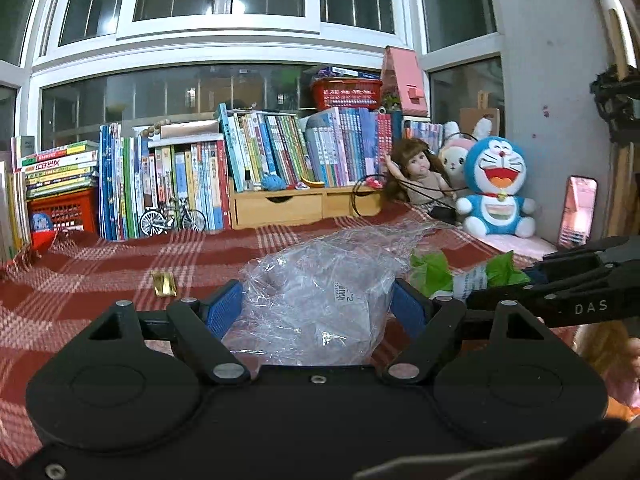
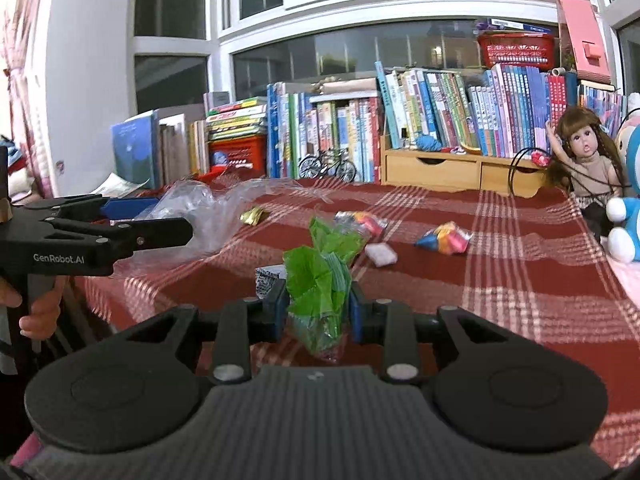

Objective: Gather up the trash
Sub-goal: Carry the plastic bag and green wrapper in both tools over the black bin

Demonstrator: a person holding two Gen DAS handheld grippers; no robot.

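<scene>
Above the plaid cloth [image 2: 500, 280], left gripper [image 1: 318, 304] fingers pinch a clear bag [image 1: 320, 292], right gripper [image 2: 318, 312] fingers a green wrapper [image 2: 320, 280].

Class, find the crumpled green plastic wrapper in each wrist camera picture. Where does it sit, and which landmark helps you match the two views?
Left wrist view: crumpled green plastic wrapper at right of centre, beside the clear bag, held by the right claw.
Right wrist view: the wrapper at bottom centre, between the blue pads.
Shared landmark: small model bicycle before the books.

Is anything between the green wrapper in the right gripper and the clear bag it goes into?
Nothing visible: the green wrapper in the right gripper has only bare blanket between it and the clear bag held by the left gripper.
</scene>
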